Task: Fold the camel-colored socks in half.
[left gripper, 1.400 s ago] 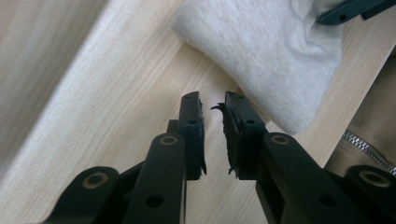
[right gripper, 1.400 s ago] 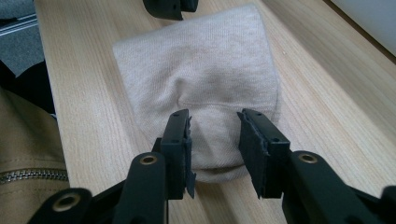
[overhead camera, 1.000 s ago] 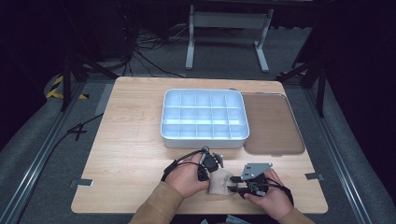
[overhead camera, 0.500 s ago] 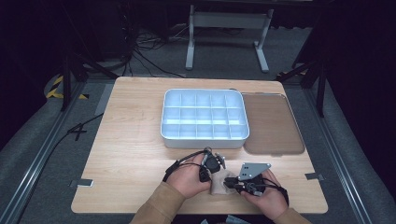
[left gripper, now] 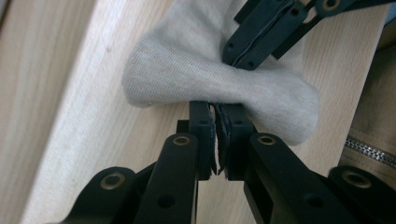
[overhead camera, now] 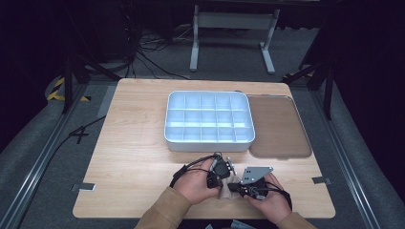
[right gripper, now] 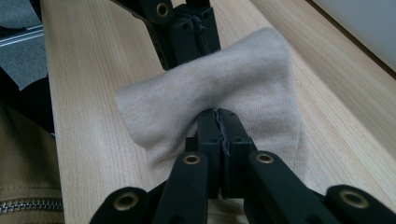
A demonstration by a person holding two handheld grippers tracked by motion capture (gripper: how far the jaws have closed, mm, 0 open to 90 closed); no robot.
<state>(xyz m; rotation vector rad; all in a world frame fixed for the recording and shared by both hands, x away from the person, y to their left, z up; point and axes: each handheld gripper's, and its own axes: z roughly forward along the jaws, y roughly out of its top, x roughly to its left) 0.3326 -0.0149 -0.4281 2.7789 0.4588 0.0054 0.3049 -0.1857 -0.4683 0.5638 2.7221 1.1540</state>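
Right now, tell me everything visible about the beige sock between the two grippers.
The sock is a small beige-grey piece of fine knit fabric, soft and bunched. It lies near the front edge of the wooden table. The left gripper is shut on one edge; the right gripper, whose jaws have just been closing, is shut on the opposite edge, so the cloth pinches in at both grips. Whether it is lifted clear of the wood cannot be told.
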